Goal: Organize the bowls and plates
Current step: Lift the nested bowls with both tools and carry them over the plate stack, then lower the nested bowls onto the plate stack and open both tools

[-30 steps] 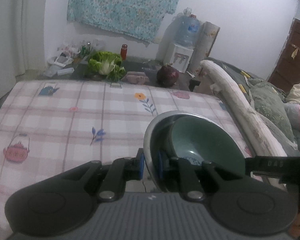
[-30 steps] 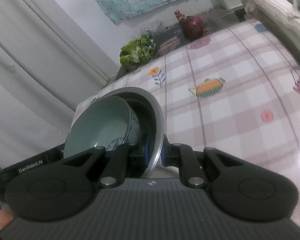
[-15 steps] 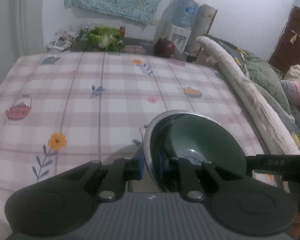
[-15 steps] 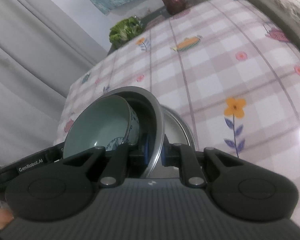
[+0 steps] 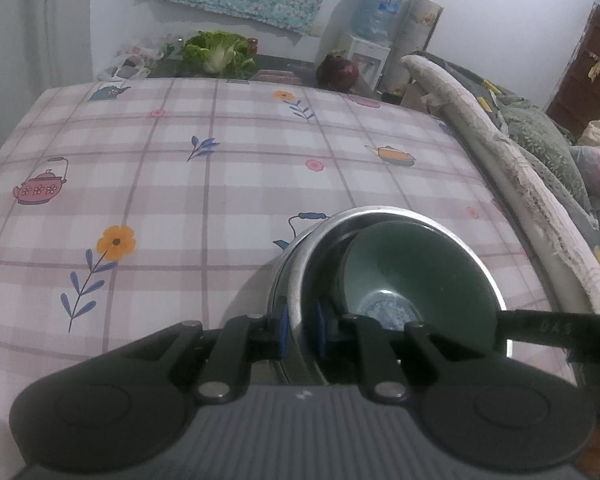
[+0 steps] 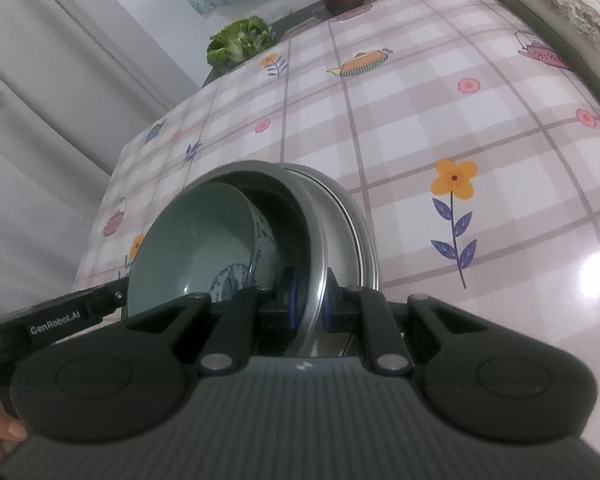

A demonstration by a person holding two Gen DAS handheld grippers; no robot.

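Note:
A steel bowl (image 5: 384, 214) holds a green ceramic bowl (image 5: 412, 264) with a blue pattern in its bottom. My left gripper (image 5: 300, 328) is shut on the steel bowl's near-left rim. From the opposite side my right gripper (image 6: 310, 308) is shut on the same steel bowl (image 6: 300, 208), with the green bowl (image 6: 196, 240) tilted inside it. A flat steel plate (image 6: 360, 236) lies on the table just under the bowl; whether they touch I cannot tell. Each gripper's black body shows in the other's view.
The table wears a pink checked cloth (image 5: 220, 184) printed with flowers and teapots. Beyond its far edge sit a cabbage (image 5: 218, 52), a dark red vegetable (image 5: 337, 73) and a water dispenser (image 5: 374, 12). Rolled bedding (image 5: 500, 152) runs along the right side, a curtain (image 6: 60, 80) on the left.
Both grippers have come down and back toward the table's near end with the stacked bowls. A steel plate has come into view under the bowl on the right wrist side.

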